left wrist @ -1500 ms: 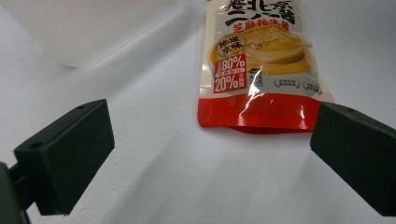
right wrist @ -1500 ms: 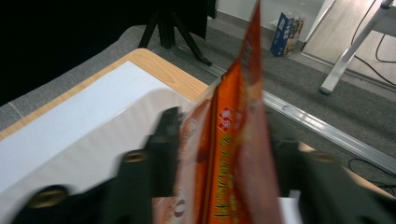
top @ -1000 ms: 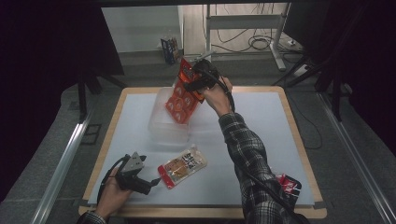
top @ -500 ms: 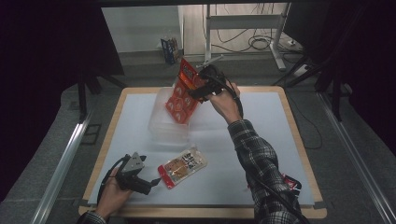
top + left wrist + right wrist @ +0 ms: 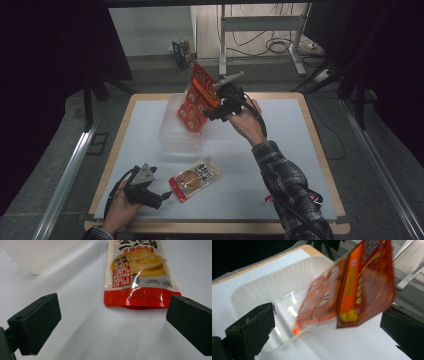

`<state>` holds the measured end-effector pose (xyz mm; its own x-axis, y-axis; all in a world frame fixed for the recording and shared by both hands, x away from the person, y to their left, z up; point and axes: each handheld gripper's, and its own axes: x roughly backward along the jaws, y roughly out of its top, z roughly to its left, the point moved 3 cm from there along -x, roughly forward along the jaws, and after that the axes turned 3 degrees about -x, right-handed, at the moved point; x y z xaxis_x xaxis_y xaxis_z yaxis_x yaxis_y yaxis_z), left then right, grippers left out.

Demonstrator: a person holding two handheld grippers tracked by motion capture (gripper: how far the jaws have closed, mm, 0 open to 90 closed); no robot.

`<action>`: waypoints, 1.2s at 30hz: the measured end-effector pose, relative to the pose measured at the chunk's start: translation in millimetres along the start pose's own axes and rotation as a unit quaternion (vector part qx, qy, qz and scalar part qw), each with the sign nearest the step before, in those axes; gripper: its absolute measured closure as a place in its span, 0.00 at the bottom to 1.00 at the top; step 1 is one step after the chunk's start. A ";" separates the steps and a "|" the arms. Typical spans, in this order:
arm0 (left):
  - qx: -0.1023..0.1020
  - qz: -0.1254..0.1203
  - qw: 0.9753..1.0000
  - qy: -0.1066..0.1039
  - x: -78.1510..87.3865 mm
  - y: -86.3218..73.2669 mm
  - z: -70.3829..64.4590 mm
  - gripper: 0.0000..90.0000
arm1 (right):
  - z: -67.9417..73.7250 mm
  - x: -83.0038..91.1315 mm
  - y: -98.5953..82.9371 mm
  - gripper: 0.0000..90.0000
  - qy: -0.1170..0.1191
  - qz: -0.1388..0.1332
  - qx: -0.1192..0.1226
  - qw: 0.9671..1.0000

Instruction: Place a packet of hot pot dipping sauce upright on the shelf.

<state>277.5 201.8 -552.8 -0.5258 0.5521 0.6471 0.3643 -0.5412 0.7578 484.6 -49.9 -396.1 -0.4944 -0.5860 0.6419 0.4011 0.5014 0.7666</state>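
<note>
Two tongs, both apart — right tongs (image 5: 212,111) beside orange packet (image 5: 196,102) dropping into clear tray (image 5: 172,135); left tongs (image 5: 162,196) near sauce pouch (image 5: 195,178)

Plaid sleeve (image 5: 282,175), black blocky tool (image 5: 220,107) jaws, grey three-cornered plate (image 5: 145,175)

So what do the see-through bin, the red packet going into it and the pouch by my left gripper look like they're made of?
Bin: translucent plastic, probably; its ribbed walls let the white table show through. Red packet: glossy printed film, bending as it tips in. Pouch: shiny laminated plastic film, judging by its glare streaks and flat sealed bottom edge.
</note>
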 end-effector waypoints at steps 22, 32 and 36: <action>0.003 -0.013 1.000 -0.006 2.5 1.4 -0.1 0.00 | 17.4 30.2 -62.4 0.02 0.025 -0.008 0.000 1.000; -0.003 -0.012 1.000 -0.007 2.1 1.6 -1.4 0.00 | 25.3 41.1 -100.0 0.01 0.017 -0.004 -0.016 1.000; -0.004 -0.011 1.000 -0.007 2.0 1.6 -1.7 0.00 | 26.0 44.5 -115.6 0.01 0.022 -0.011 -0.034 0.999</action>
<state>275.8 200.9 -550.5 -0.5232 0.5719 0.6318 0.3474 -0.5338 0.7709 396.2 -117.4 -456.6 -0.4697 -0.6249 0.6236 0.4428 0.4444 0.7788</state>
